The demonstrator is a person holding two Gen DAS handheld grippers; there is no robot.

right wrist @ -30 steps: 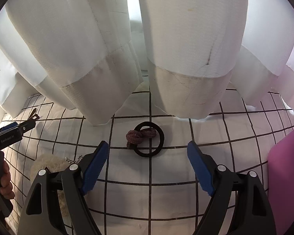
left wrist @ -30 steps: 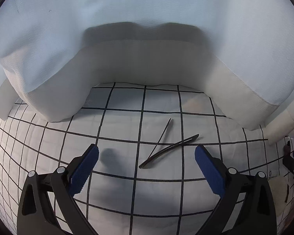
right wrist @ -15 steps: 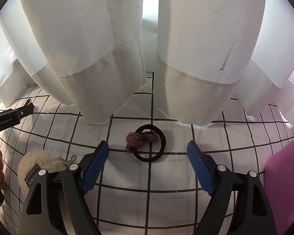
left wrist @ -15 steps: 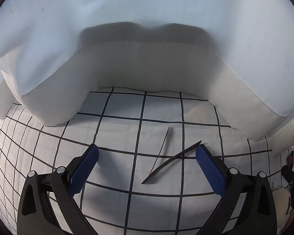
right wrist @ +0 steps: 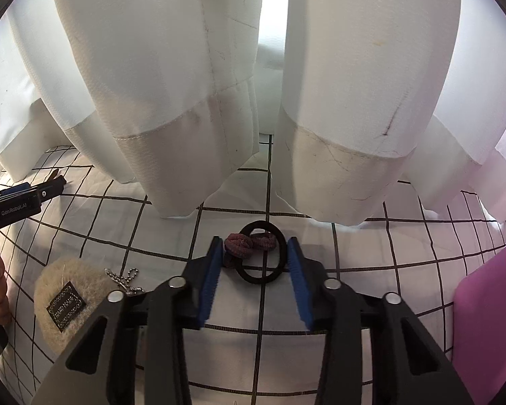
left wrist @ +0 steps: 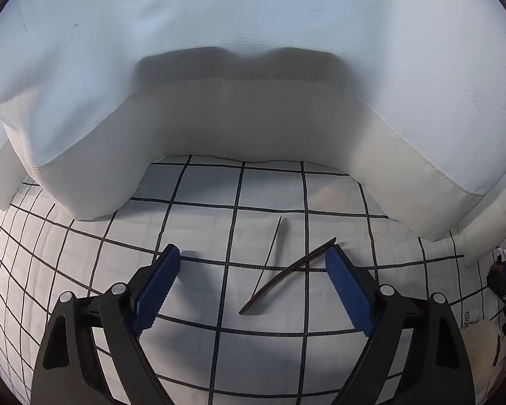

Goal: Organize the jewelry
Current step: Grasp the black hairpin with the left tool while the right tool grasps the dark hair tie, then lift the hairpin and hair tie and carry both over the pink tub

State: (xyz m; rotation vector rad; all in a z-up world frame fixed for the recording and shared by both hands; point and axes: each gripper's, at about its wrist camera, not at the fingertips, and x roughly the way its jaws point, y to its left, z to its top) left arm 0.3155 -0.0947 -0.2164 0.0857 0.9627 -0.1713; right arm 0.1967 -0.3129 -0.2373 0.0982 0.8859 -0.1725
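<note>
Both tongs same build: L tongs [left wrist: 253,270] and R tongs [right wrist: 255,253] have matte black plastic arms w/ triangular cutouts, silver round screws at pivots, blue ribbed pads [right wrist: 208,283]. White "GenRobot.AI" lettering on L unit's black side, seen from R cam.

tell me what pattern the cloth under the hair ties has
White with a black grid of squares; the cloth shows best in the right wrist view.
</note>
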